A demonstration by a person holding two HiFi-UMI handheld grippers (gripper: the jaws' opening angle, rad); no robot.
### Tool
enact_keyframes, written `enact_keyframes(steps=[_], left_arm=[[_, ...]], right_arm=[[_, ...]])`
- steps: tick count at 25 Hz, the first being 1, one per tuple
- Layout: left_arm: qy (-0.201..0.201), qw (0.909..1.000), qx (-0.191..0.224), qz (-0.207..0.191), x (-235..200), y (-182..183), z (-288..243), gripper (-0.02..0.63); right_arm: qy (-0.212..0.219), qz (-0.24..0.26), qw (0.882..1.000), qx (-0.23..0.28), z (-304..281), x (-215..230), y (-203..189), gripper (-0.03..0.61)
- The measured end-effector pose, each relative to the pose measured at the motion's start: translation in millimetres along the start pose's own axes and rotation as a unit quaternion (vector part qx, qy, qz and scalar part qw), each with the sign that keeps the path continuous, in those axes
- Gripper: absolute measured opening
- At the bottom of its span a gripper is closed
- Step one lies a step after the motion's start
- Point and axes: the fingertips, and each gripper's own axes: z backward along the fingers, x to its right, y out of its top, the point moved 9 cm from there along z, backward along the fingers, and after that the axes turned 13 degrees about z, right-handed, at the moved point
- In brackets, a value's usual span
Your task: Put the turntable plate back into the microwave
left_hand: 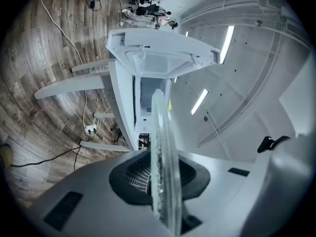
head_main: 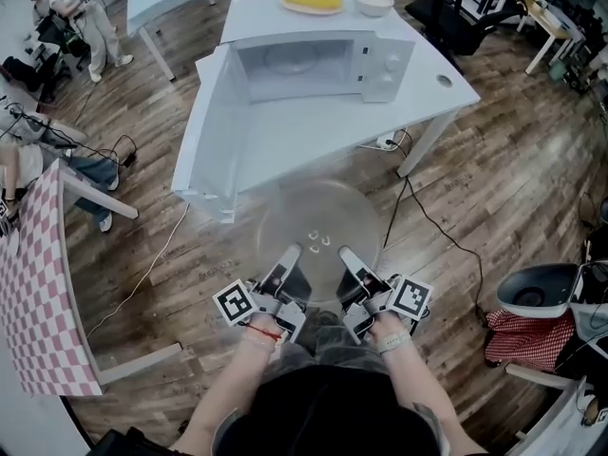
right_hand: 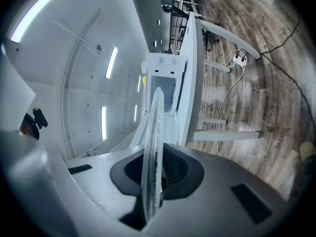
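A clear glass turntable plate [head_main: 318, 231] hangs level in the air in front of the white table [head_main: 285, 136]. My left gripper [head_main: 288, 257] is shut on its near rim, and my right gripper [head_main: 346, 257] is shut on the same rim just to the right. Each gripper view shows the plate edge-on between the jaws: plate [left_hand: 163, 157], plate [right_hand: 153, 157]. The white microwave [head_main: 318, 60] stands on the table with its door [head_main: 214, 131] swung open to the left and its cavity [head_main: 294, 60] facing me.
On top of the microwave sit a yellow item on a plate [head_main: 313, 0] and a white bowl [head_main: 373, 3]. Cables [head_main: 418, 207] trail over the wooden floor. A checkered table [head_main: 38, 274] stands at left, a stool [head_main: 537, 293] at right. People [head_main: 81, 12] are at the far left.
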Motion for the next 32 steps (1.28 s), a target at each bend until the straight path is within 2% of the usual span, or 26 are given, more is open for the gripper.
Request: enact_keyframes(steps=[11, 32], left_arm=[[-0.008, 0.9997, 0.022, -0.003, -8, 2, -45, 0.075], [-0.011, 0.9992, 0.039, -0.003, -6, 29, -94, 0.075]], right_arm=[[0.010, 0.003, 1.000, -0.020, -16, 20, 48, 0.041], [0.012, -0.005, 0.999, -0.035, -57, 36, 91, 0.041]])
